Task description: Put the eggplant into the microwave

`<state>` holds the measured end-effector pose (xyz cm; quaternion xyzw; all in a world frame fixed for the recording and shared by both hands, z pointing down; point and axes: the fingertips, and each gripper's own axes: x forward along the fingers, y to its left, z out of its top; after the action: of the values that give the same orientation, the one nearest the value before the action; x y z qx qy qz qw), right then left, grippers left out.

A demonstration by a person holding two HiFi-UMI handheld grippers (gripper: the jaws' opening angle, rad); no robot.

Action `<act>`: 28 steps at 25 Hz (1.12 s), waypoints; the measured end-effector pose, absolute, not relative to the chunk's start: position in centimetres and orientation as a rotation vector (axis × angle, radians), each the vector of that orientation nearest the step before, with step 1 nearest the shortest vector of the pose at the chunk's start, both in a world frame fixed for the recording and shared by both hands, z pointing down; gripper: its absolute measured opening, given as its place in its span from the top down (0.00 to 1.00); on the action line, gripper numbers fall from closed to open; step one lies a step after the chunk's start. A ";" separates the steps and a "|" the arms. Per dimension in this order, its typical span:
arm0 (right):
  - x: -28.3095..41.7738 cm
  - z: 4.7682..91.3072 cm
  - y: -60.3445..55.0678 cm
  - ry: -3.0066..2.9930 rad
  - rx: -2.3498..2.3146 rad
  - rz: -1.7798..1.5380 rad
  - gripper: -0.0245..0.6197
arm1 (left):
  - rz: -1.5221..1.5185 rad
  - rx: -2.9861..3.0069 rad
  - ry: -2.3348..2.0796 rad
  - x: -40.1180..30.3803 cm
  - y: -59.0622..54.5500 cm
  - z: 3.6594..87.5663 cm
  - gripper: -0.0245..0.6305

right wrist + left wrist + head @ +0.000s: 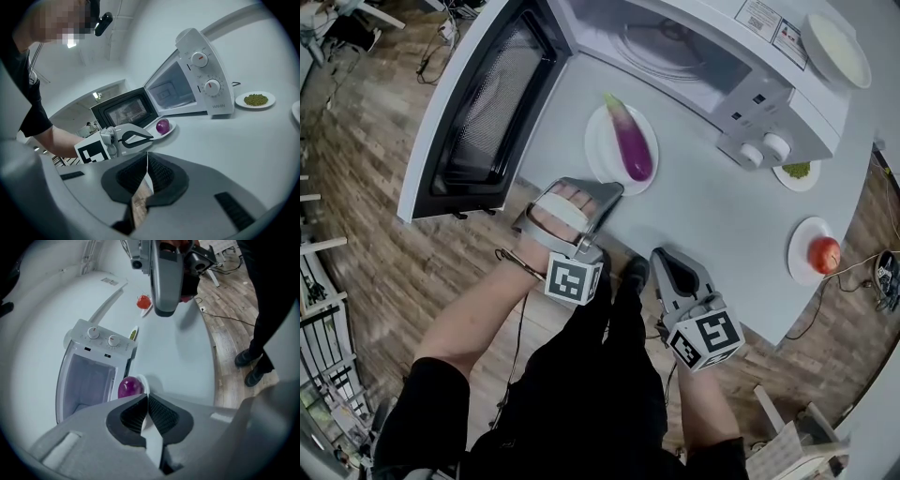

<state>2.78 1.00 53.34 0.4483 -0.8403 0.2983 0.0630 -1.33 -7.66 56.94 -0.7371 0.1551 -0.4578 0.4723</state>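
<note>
— So, where's the eggplant (pixel 632 145)?
— On a white plate (pixel 598 150) on the surface (pixel 703 216), before the open microwave (pixel 750 103).
— The left hand-held gripper (pixel 147 398)?
— Jaws together, empty, just beside the plate.
— The right hand-held gripper (pixel 147 154)?
— Likewise closed, empty.

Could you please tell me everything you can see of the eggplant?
The eggplant is glossy purple, fading paler toward its green stem end, smooth and whole. It lies flat on a small white plate on the grey table, just in front of the open microwave, stem end pointing toward it. Only the plate touches it.
</note>
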 end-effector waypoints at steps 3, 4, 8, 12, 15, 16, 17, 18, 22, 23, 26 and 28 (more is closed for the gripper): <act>2.7 53.6 1.1 -2.535 1.355 0.902 0.94 | -1.098 -1.784 0.395 -1.4 -7.8 56.8 0.94; 2.7 53.7 1.2 -2.529 1.357 0.905 0.94 | -1.091 -1.774 0.401 -1.4 -7.8 56.7 0.94; 2.5 54.0 1.5 -2.521 1.357 0.905 0.94 | -1.078 -1.750 0.418 -1.6 -7.8 56.6 0.94; 2.5 54.0 1.5 -2.519 1.365 0.899 0.94 | -1.061 -1.741 0.435 -1.9 -7.9 56.1 0.94; 2.6 53.7 1.2 -2.521 1.367 0.880 0.94 | -1.063 -1.744 0.444 -2.0 -8.1 55.6 0.94; 2.6 53.6 1.0 -2.517 1.373 0.877 0.94 | -1.064 -1.744 0.445 -2.1 -8.1 55.4 0.94; 2.6 53.3 0.9 -2.515 1.377 0.873 0.94 | -1.062 -1.741 0.446 -2.1 -8.1 55.1 0.94; 2.6 53.1 0.9 -2.515 1.378 0.869 0.94 | -1.060 -1.737 0.446 -2.2 -8.1 54.9 0.94; 2.4 52.1 0.2 -2.522 1.385 0.850 0.94 | -1.052 -1.720 0.448 -2.4 -8.3 53.7 0.94; 2.4 51.8 0.1 -2.523 1.387 0.845 0.94 | -1.050 -1.719 0.448 -2.4 -8.4 53.3 0.94; 2.2 50.5 -0.3 -2.528 1.390 0.821 0.94 | -1.037 -1.717 0.447 -2.4 -8.2 51.6 0.94; 2.3 49.3 -0.7 -2.535 1.400 0.801 0.94 | -1.024 -1.711 0.443 -2.4 -8.0 50.4 0.94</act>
<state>2.25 -0.68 49.27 0.4648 -0.8417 0.2659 0.0687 -2.44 -7.96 50.39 -0.7143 0.1850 -0.4276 0.5222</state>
